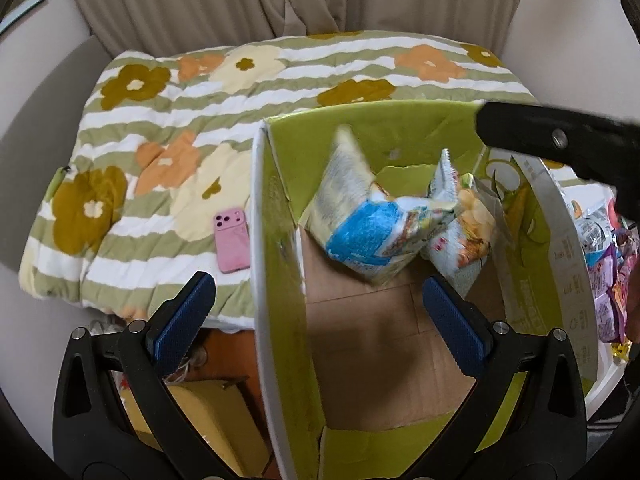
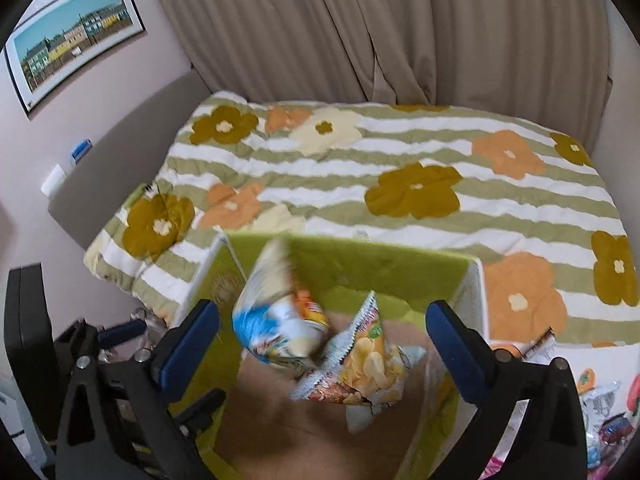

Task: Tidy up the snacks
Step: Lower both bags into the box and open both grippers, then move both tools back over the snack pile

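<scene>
An open green cardboard box [image 1: 280, 208] stands on the bed; it also shows in the right wrist view [image 2: 360, 264]. Inside it a blue-and-white snack bag [image 1: 360, 224] is blurred and tilted, beside a chip bag [image 1: 464, 232]. In the right wrist view the blue-and-white bag [image 2: 276, 316] is blurred above the box floor and the chip bag [image 2: 360, 368] lies below it. My left gripper [image 1: 316, 312] is open and empty over the box's left wall. My right gripper [image 2: 322, 336] is open and empty above the box. Its black body [image 1: 560, 140] reaches over the box's right side.
A pink phone [image 1: 232, 240] lies on the flowered quilt [image 1: 168, 120] left of the box. Several more snack packets [image 1: 604, 264] lie right of the box, also in the right wrist view [image 2: 600, 412]. Curtains [image 2: 360, 32] hang behind the bed. Floor clutter sits lower left.
</scene>
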Tool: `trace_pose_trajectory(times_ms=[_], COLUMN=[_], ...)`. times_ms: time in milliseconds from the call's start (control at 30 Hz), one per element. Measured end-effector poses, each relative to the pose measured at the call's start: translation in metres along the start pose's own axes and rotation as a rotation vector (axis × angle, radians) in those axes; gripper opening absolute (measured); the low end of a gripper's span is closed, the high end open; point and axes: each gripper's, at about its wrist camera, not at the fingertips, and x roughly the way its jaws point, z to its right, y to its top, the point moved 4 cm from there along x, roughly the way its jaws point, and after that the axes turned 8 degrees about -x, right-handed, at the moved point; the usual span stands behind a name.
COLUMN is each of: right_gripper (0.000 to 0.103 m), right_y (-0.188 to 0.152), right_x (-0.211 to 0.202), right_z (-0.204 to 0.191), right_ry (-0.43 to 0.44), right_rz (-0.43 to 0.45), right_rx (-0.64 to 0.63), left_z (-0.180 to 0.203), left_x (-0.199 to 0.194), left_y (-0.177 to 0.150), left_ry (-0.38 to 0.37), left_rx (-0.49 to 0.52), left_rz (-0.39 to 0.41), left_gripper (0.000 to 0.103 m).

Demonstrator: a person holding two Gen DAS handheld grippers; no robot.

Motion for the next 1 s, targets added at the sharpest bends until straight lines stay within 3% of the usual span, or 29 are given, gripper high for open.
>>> trace_pose_trajectory(times_ms=[267, 633, 800, 1000], right_gripper=[0.103, 0.103, 0.103, 0.103], right_y=[-0.011, -0.014, -0.023, -0.052], right_x=[-0.012, -0.056, -0.093, -0.144], right_z=[0.008, 0.007, 0.012, 0.041], right_ry=[-0.033, -0.076, -0.102, -0.107], right_rz=[-0.011, 0.060, 0.105, 0.150], right_rx=[0.024, 0.032, 0.011, 0.011], left_z=[0.005, 0.016, 0.026, 0.046], left_x=[-0.004, -0.040, -0.072, -0.116], left_y=[0.001, 0.005, -0.002, -0.025], left_ry=[-0.014, -0.025, -0.004, 0.025], left_rx=[0.017, 0.027, -0.002, -0.106], left_rz=[0.015, 0.090, 0.146, 0.213], left_gripper=[0.103, 0.103, 0.103, 0.103])
